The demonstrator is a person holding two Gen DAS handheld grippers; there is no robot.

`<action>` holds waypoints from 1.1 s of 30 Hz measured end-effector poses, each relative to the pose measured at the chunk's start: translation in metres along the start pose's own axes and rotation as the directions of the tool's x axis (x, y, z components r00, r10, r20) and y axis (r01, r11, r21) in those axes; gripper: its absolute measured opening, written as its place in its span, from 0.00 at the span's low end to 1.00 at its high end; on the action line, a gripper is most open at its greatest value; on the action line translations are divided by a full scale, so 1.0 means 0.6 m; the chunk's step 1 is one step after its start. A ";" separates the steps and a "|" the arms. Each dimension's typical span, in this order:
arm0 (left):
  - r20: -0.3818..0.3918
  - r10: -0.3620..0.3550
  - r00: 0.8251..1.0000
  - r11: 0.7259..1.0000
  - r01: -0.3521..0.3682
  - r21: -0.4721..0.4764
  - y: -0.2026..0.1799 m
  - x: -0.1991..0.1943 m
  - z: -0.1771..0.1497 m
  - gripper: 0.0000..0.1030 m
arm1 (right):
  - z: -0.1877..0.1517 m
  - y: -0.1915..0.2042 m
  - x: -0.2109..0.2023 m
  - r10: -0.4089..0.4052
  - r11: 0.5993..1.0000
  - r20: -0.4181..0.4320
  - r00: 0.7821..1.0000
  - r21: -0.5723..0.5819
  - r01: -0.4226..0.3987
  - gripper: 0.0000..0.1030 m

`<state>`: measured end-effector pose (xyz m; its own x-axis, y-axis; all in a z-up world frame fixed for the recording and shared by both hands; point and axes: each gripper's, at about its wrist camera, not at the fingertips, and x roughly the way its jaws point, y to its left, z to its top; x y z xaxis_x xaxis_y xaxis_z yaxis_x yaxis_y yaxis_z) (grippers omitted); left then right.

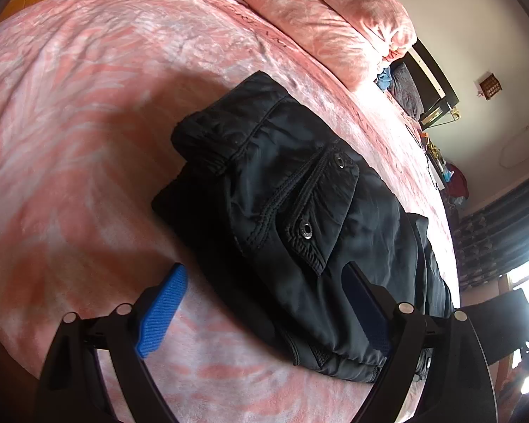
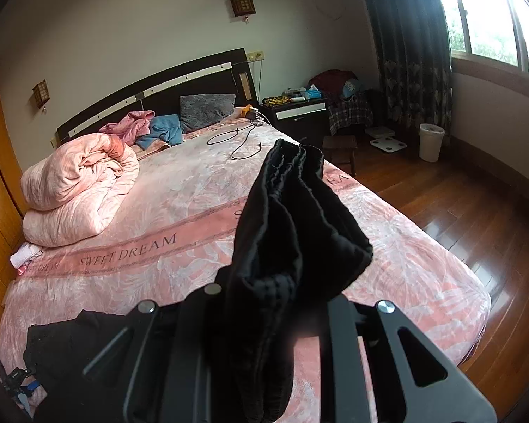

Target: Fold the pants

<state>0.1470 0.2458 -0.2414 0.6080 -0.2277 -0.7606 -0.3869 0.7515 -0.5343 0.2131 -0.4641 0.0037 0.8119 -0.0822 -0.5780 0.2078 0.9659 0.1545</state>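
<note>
Left tool (image 1: 264,303): wide open, nothing gripped; 2 blue pads (image 1: 162,312) spread apart, 1 over the bedsheet, the other over the pants' near edge.
Right tool (image 2: 264,303): clamped on a thick bunch of black fabric (image 2: 292,218), which stands up between the fingers w/ several layered edges at the top.
Pants (image 1: 292,218): black, lying folded on the bed in left wrist view; flap pocket (image 1: 321,208) w/ 2 metal snaps faces up, elastic waistband bunched at the far-left end.
Pants, right wrist view: rest of the dark cloth lies on the bed at lower left (image 2: 74,345); can't tell if it joins the gripped bunch.
Bed (image 2: 158,246): pink leaf-print sheet, band reading "SWEET DREAM".
Quilt (image 2: 77,187): pink, rolled up on the bed's left side, well apart from the pants.
Cable (image 2: 239,141): black, loose on the sheet near the headboard (image 2: 151,95).
Nightstand (image 2: 296,112): dark, cluttered top, beside the bed.
Bin (image 2: 431,141): white, on the wood floor by the curtain (image 2: 405,46).
</note>
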 end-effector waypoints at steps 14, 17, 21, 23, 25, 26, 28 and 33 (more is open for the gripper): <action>-0.018 0.003 1.000 0.999 -0.002 0.034 -0.016 0.014 -0.004 0.87 | -0.009 0.084 -0.008 -0.008 0.995 0.040 0.999 -0.095 0.011 0.15; -0.017 0.003 1.000 0.999 -0.003 0.035 -0.017 0.014 -0.005 0.87 | -0.012 0.095 -0.008 -0.016 0.993 0.049 0.999 -0.120 0.022 0.15; -0.017 0.006 1.000 0.999 -0.005 0.032 -0.018 0.016 -0.005 0.87 | -0.019 0.111 -0.012 -0.015 0.987 0.065 0.998 -0.156 0.025 0.15; -0.018 0.010 1.000 0.999 -0.009 0.035 -0.019 0.015 -0.005 0.87 | -0.024 0.120 -0.013 -0.016 0.984 0.071 0.997 -0.176 0.029 0.15; -0.021 0.013 1.000 0.999 -0.013 0.039 -0.020 0.016 -0.006 0.87 | -0.029 0.132 -0.015 -0.016 0.980 0.079 0.997 -0.197 0.031 0.15; -0.022 0.015 1.000 0.999 -0.014 0.040 -0.020 0.016 -0.006 0.87 | -0.031 0.138 -0.016 -0.015 0.977 0.082 0.996 -0.209 0.032 0.15; -0.025 0.017 1.000 0.999 -0.016 0.042 -0.021 0.018 -0.005 0.87 | -0.032 0.149 -0.016 -0.013 0.973 0.086 0.996 -0.230 0.032 0.15; -0.025 0.016 1.000 0.999 -0.015 0.042 -0.022 0.019 -0.005 0.87 | -0.034 0.171 -0.017 -0.003 0.963 0.100 0.995 -0.266 0.030 0.15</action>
<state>0.1569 0.2319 -0.2441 0.5842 -0.2306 -0.7782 -0.3670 0.7802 -0.5067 0.2150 -0.3594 0.0091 0.8616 -0.1096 -0.4956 0.0792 0.9935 -0.0820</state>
